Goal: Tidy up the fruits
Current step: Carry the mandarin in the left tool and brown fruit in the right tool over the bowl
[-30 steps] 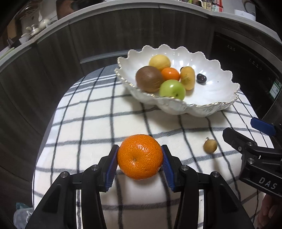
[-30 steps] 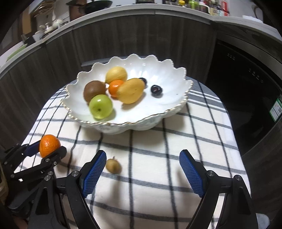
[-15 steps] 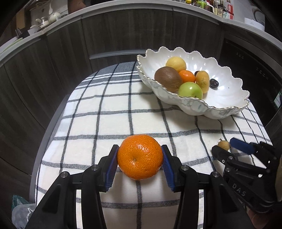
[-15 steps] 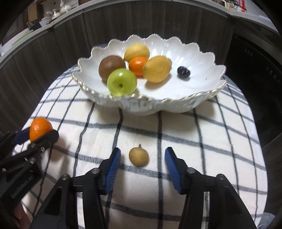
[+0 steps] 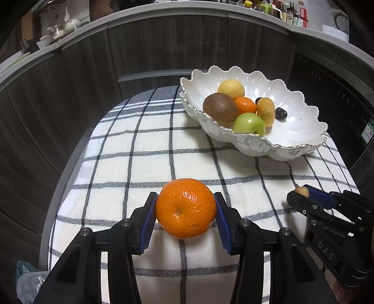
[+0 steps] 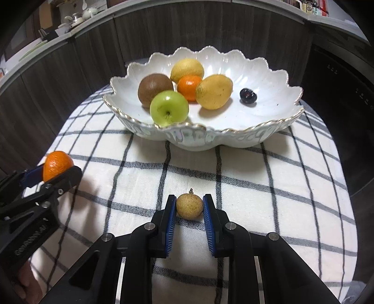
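Observation:
My left gripper is shut on an orange mandarin and holds it over the near left of the checked cloth; it also shows in the right wrist view. My right gripper is shut on a small tan longan that rests on the cloth at the near right; it also shows in the left wrist view. A white scalloped bowl at the back holds a kiwi, a green apple, a lemon, a small orange, a yellow mango and a dark cherry.
A white cloth with dark checks covers the small table. Dark wooden cabinet fronts curve round the back and left. A dark appliance front stands at the right. A counter with jars and dishes runs above.
My right gripper has moved forward and closed from wide open onto the longan. My left gripper still holds the mandarin and has drawn back leftward from the bowl.

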Available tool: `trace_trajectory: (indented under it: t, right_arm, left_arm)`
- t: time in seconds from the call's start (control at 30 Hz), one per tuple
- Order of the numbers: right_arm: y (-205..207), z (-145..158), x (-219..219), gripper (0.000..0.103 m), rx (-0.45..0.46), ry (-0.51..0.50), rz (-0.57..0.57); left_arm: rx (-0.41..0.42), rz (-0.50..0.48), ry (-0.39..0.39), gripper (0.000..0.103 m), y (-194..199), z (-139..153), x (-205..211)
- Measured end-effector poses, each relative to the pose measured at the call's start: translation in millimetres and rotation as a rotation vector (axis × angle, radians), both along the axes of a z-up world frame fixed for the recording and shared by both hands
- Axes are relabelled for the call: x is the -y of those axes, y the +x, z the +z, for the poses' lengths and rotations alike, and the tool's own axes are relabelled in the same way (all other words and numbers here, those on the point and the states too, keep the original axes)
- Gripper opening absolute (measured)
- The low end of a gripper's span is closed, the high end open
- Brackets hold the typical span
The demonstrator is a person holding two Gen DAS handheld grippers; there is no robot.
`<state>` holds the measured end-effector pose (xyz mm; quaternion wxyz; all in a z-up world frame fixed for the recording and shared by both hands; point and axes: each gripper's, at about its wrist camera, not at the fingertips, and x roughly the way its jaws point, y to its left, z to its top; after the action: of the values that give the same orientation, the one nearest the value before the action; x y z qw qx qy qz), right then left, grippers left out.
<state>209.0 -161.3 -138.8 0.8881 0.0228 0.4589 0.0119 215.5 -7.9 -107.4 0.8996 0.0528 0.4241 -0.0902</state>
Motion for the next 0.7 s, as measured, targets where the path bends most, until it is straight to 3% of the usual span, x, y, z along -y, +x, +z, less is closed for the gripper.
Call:
trace_trajectory:
  t: [0.7]
  right_arm:
    - [-6.7, 73.9, 21.9, 0.024, 0.158, 0.018, -0.036]
  left_arm:
    - [0.07, -0.044, -0.028, 0.047, 18.1, 54.9, 30.8]
